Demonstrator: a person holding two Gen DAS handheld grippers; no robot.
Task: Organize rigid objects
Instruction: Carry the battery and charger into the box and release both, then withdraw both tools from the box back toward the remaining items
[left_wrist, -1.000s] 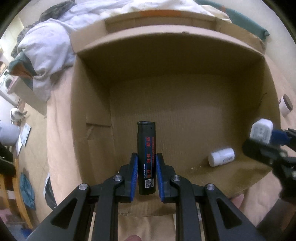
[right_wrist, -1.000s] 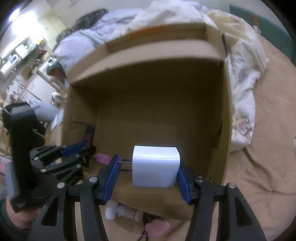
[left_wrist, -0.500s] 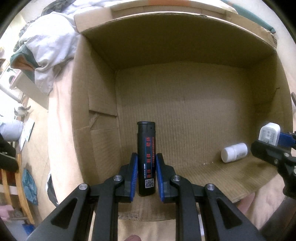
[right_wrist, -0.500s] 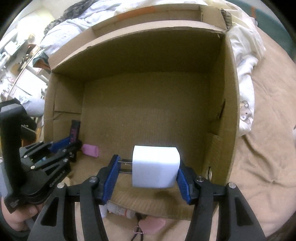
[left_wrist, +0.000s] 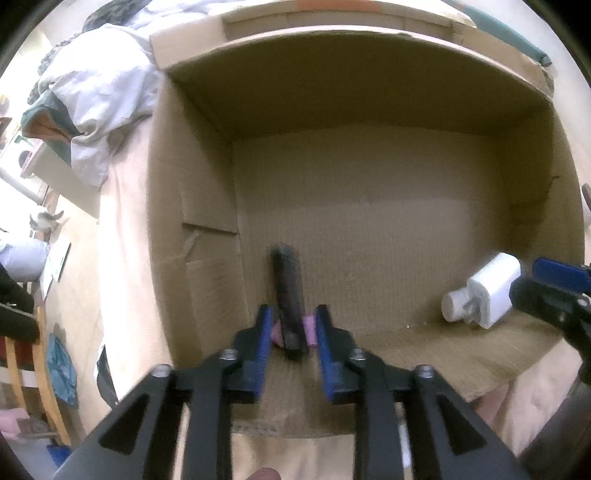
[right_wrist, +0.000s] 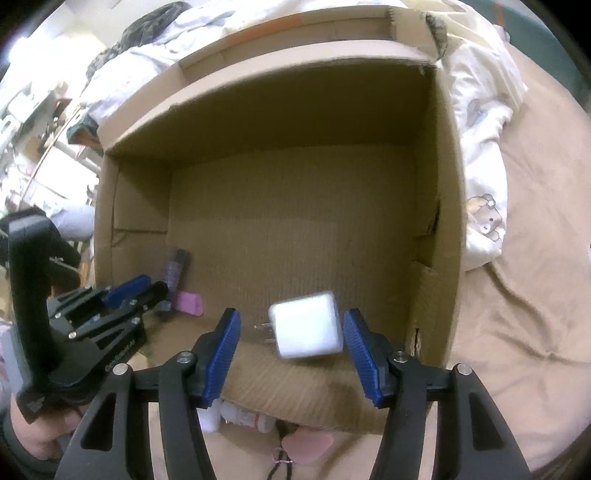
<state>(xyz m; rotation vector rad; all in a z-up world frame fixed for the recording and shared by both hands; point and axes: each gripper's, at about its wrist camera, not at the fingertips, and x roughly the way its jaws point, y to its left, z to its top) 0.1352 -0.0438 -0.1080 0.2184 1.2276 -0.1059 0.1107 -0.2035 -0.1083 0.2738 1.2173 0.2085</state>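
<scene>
Lighter (left_wrist: 289, 295) and eraser (right_wrist: 188, 302) at box (left_wrist: 192, 206) left, charger (right_wrist: 306, 325) right.

The slim black lighter (left_wrist: 290, 295) between the left gripper's blue pads is smeared by motion, its print unreadable, and it hides the middle of a small pink block (left_wrist: 308, 329). The white cube-shaped plug charger (right_wrist: 306, 325) is blurred at its edges. The near cardboard wall (right_wrist: 295, 391) covers most of a white bottle (right_wrist: 240, 413) outside. A pink heart-shaped object (right_wrist: 306, 448) is partly hidden.
</scene>
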